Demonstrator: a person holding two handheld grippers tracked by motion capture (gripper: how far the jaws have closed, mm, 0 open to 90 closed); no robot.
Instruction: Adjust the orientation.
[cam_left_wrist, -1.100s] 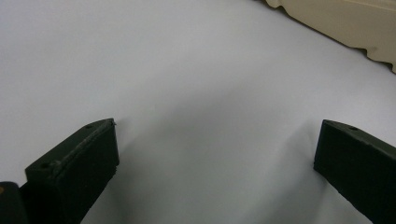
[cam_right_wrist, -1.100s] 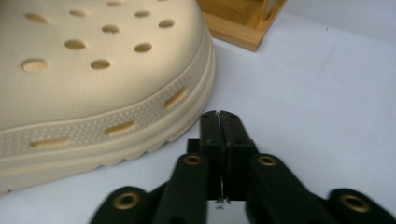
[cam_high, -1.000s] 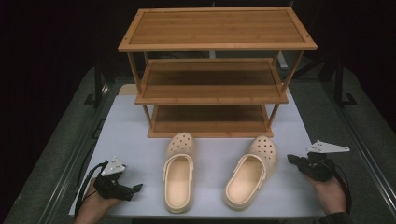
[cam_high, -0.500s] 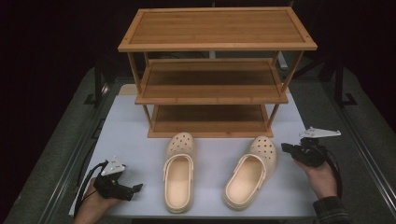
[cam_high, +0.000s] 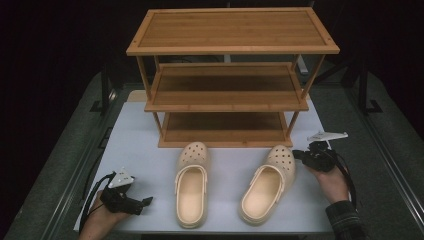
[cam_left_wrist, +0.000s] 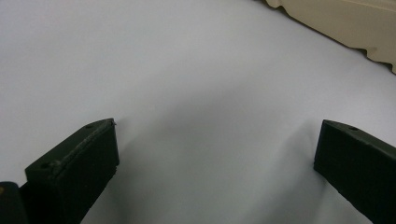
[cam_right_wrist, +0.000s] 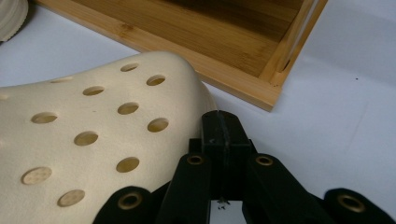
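Note:
Two cream perforated clogs lie on the white table in front of a three-tier bamboo shoe rack (cam_high: 230, 95), toes toward it. The left clog (cam_high: 191, 190) is straight and the right clog (cam_high: 267, 185) is angled. My right gripper (cam_high: 296, 155) is shut with nothing in it, and its tip sits right beside the right clog's toe. In the right gripper view the closed jaws (cam_right_wrist: 223, 123) lie against the side of that holed toe (cam_right_wrist: 93, 140); I cannot tell if they touch. My left gripper (cam_high: 145, 202) rests open at the front left, its jaws (cam_left_wrist: 217, 158) wide over bare table.
The rack's bottom shelf (cam_right_wrist: 187, 32) is just beyond the right clog's toe, with a corner post (cam_right_wrist: 289, 51) close by. An edge of the left clog (cam_left_wrist: 345, 23) lies far ahead of the left gripper. Dark floor and stand legs (cam_high: 367, 95) surround the table (cam_high: 140, 145).
My right hand has moved away from the front edge and leftward, bringing the shut gripper up to the right clog's toe. The left hand and both clogs have stayed put.

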